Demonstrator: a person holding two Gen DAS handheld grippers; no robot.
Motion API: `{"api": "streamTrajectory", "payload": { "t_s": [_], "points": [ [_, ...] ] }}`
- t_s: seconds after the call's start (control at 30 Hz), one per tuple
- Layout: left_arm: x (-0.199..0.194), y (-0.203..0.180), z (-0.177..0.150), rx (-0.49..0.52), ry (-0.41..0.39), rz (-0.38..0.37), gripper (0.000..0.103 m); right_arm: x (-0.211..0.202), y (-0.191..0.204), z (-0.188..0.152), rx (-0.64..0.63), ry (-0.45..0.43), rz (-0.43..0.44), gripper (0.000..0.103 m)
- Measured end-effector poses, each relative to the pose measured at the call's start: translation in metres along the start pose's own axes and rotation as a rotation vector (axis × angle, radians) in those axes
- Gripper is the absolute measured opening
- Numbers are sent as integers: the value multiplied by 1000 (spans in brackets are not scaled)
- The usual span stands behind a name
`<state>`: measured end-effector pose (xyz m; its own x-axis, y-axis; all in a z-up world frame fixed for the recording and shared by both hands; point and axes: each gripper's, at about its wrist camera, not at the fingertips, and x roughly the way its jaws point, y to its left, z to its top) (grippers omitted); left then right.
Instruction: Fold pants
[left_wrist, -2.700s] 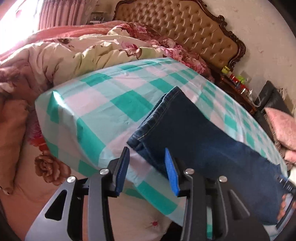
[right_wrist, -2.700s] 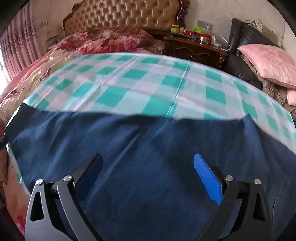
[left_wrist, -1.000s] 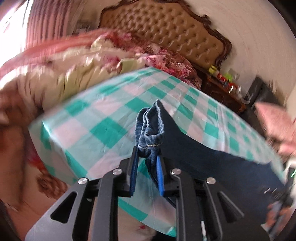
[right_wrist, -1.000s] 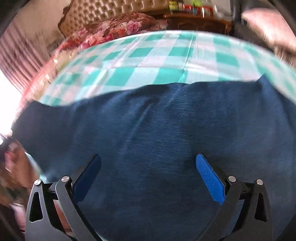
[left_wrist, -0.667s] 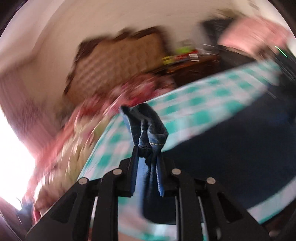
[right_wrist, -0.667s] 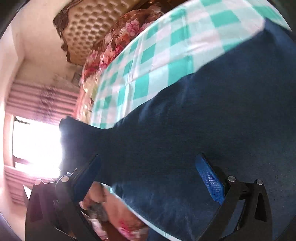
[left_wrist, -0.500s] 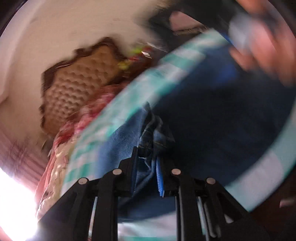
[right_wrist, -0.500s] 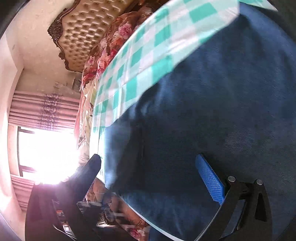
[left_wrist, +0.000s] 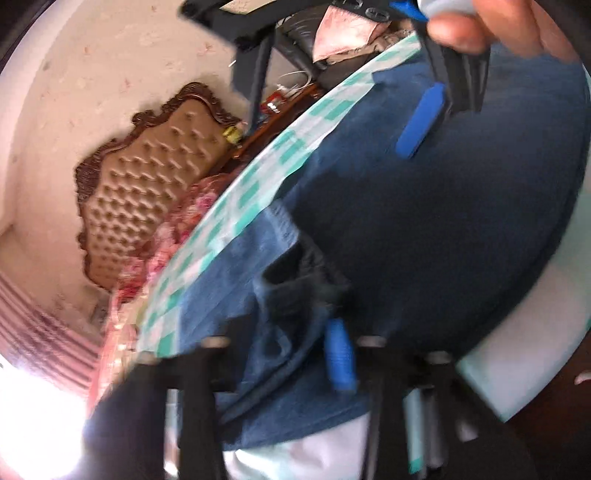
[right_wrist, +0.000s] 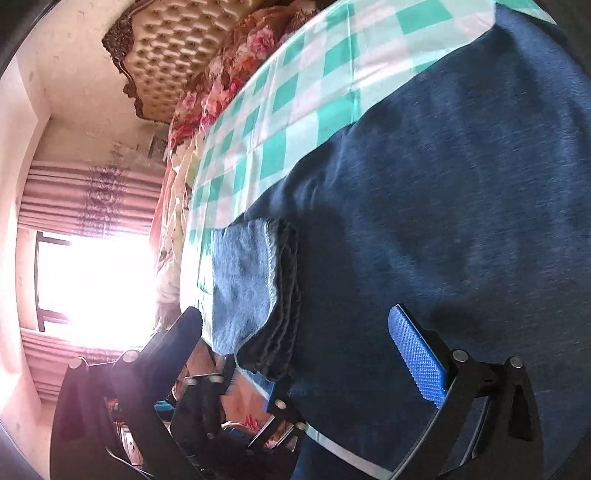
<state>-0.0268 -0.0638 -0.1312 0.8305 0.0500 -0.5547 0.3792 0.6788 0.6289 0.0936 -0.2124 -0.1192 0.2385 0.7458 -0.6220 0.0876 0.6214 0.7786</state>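
Dark blue jeans (left_wrist: 424, 229) lie across the green-checked sheet (left_wrist: 258, 184) on the bed. My left gripper (left_wrist: 291, 354) is shut on the bunched leg hems (left_wrist: 295, 291) and holds them over the wide part of the jeans, with the paler inside of the denim turned up. In the right wrist view the jeans (right_wrist: 461, 184) fill the frame, and the folded-over hems (right_wrist: 280, 295) lie on them at lower left. My right gripper (right_wrist: 295, 332) is open and empty just above the denim; its blue pad (left_wrist: 421, 122) also shows in the left wrist view.
A tufted brown headboard (right_wrist: 177, 48) and floral bedding (right_wrist: 229, 74) are at the head of the bed. A bright window with pink curtains (right_wrist: 92, 199) is to the left. A dark bedside cabinet (left_wrist: 280, 110) and pink cushions (left_wrist: 347, 33) stand beyond the bed.
My left gripper closed on the leg hems, lifted them and swung them across onto the wide part of the jeans. My right gripper stayed open over the denim while tilting.
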Motion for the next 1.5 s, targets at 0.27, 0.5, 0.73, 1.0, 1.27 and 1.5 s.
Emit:
{"api": "streamTrajectory", "payload": {
  "t_s": [0.27,0.5,0.73,1.0,1.27,1.5],
  "points": [
    [-21,53,4,-214,-61,-43,11,30,13,12,133,159,135,97],
    [-35,63,7,-236,-76,-37,11,80,39,15,143,234,155,95],
    [-41,29,3,-125,-71,18,11,80,56,30,-21,134,29,15],
    [-34,-16,19,-81,-91,-14,10,45,41,26,-150,36,-127,11],
    [-36,-42,38,-37,-132,-66,10,10,7,31,-129,10,-135,11],
    [-37,-50,54,-25,-148,-72,10,-5,1,36,-138,11,-143,11]
  ]
}}
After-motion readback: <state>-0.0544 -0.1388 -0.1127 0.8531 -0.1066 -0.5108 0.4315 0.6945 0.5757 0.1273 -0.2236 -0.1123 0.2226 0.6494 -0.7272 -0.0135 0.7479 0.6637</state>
